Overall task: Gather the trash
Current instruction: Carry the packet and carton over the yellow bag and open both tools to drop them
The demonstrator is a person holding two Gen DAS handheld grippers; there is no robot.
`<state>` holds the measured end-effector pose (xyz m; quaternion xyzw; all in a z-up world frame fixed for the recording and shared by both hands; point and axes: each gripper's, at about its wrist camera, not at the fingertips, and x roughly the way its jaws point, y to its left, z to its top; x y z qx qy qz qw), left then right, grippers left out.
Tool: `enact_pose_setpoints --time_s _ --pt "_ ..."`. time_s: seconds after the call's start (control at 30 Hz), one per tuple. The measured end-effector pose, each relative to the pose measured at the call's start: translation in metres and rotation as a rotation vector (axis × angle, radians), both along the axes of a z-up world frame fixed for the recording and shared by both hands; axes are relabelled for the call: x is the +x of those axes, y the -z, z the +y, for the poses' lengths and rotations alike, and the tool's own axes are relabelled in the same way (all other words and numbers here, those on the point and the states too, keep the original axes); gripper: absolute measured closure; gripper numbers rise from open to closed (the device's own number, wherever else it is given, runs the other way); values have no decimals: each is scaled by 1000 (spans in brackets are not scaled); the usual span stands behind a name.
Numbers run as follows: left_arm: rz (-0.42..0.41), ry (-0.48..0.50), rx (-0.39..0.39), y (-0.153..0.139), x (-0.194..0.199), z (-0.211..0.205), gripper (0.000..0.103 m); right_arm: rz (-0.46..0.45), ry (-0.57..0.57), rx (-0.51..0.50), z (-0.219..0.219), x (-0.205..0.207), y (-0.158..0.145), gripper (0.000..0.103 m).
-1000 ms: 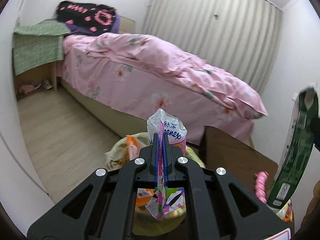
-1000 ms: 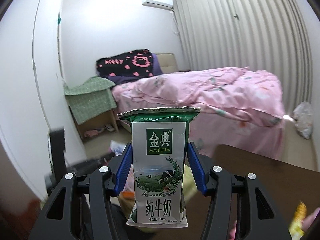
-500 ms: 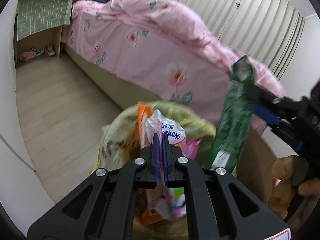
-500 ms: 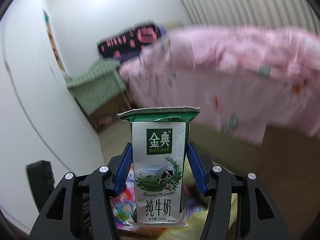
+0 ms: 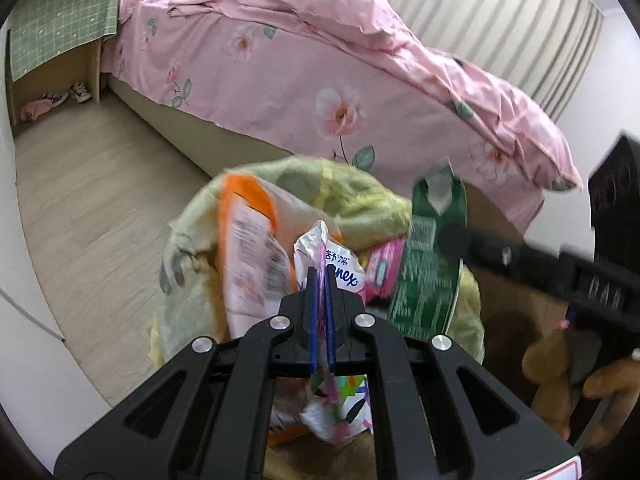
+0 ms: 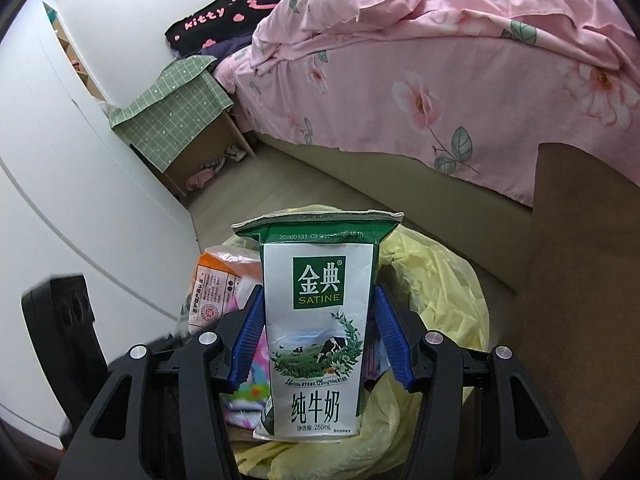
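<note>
A flat-sided green-and-white milk carton (image 6: 318,332), its top seam creased, is clamped upright between the blue ribbed pads (image 6: 247,344) of the right gripper (image 6: 320,340), whose jaws stand wide on the carton's sides. A crinkled, glossy tissue wrapper (image 5: 334,276) is pinched flat in the left gripper (image 5: 320,304), whose jaws are pressed nearly together on it. Both grippers are angled downward over the mouth of a thin, wrinkled yellow plastic trash bag (image 6: 436,300), in which an orange-and-white packet (image 5: 250,248) is seen at 10 o'clock of the wrapper; in the left wrist view the carton (image 5: 430,276) hangs at 3 o'clock of it. A hand (image 5: 608,380) on the right gripper's handle is seen at the right edge. Beyond the bag, pale wood-grain floor (image 5: 92,188) runs to a bed draped in a rumpled pink floral duvet (image 5: 320,64), with a green checked cloth (image 6: 176,112) over a bedside stand at 10 o'clock.
</note>
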<state>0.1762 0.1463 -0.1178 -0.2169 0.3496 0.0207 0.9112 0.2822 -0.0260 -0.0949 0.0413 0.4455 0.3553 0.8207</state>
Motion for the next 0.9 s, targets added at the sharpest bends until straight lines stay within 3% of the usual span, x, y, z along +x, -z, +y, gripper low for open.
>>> enact_pose_setpoints --time_s 0.23,0.37,0.47,0.57,0.73,0.9 --pt "-3 -17 -93 -4 -5 12 97 1 -12 -11 10 5 4 52" --pt "-31 -54 -149 -13 -16 22 66 36 -13 42 10 5 2 51" --pt "-69 -92 -158 -24 -31 24 57 24 1 59 0 0 -8 45" --pt "-73 -91 -112 -33 -38 17 54 -5 28 51 -17 -11 -21 45" --pt "-86 -26 50 -54 -49 -20 53 -54 83 39 -65 -42 -43 45" --pt "-95 104 73 -65 -57 -66 53 -134 183 3 -136 -97 -61 45"
